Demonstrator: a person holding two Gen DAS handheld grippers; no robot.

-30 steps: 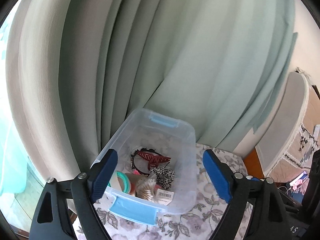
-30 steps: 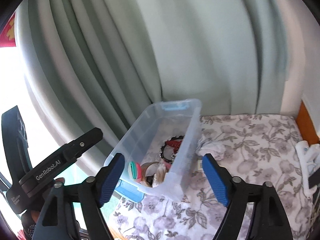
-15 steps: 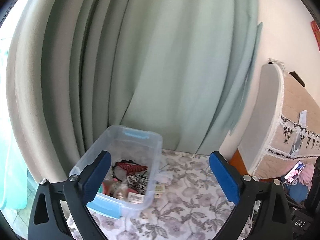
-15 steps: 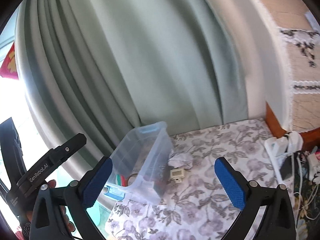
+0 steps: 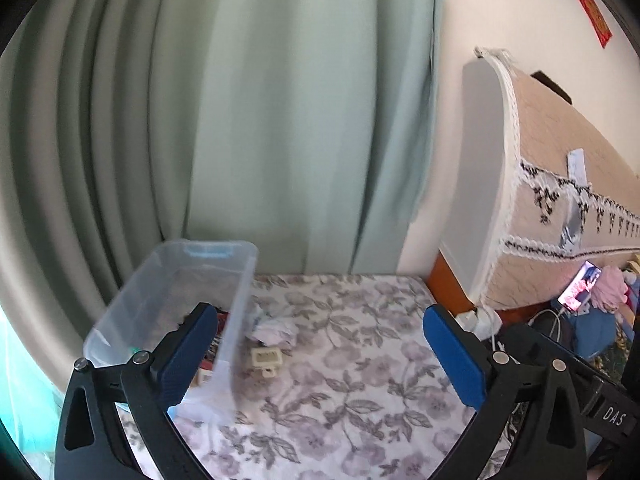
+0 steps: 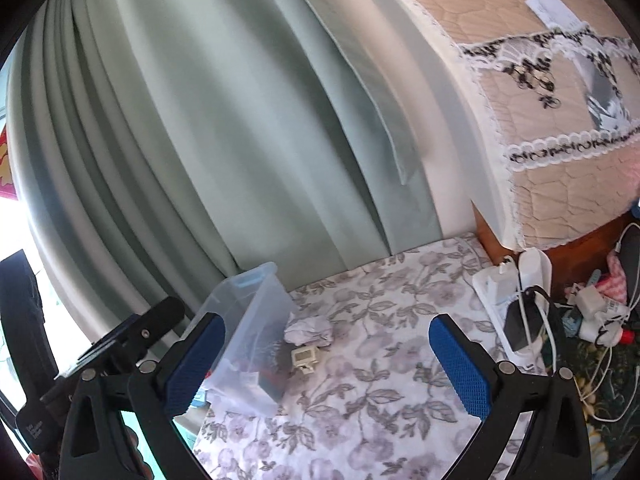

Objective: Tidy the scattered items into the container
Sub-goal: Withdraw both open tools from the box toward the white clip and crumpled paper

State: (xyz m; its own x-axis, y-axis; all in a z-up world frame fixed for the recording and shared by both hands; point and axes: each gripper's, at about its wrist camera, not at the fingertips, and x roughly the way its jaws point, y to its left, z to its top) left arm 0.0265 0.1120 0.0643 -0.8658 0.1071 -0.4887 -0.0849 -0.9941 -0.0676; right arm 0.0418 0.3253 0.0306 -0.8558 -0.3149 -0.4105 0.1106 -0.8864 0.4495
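A clear plastic container [image 5: 176, 284] with blue latches stands at the table's far left, with hair accessories inside; it also shows in the right wrist view [image 6: 248, 320]. Beside its right wall lie a crumpled white cloth [image 5: 276, 328] [image 6: 310, 328] and a small cream box-shaped item [image 5: 266, 358] [image 6: 304, 356]. My left gripper [image 5: 316, 356] is open and empty, raised above the table's near side. My right gripper [image 6: 326, 364] is open and empty, also raised, with the two loose items between its fingers in view.
A floral tablecloth [image 5: 360, 360] covers the table. Green curtains [image 5: 260, 120] hang behind it. A white power strip with chargers and cables [image 6: 516, 304] lies at the right edge. A quilted, lace-trimmed cover [image 6: 540, 120] rises on the right. My left gripper's body [image 6: 132, 332] shows in the right wrist view.
Both grippers have pulled back and swung right from the container. The cloth and cream item beside it have come into view. Both stay open.
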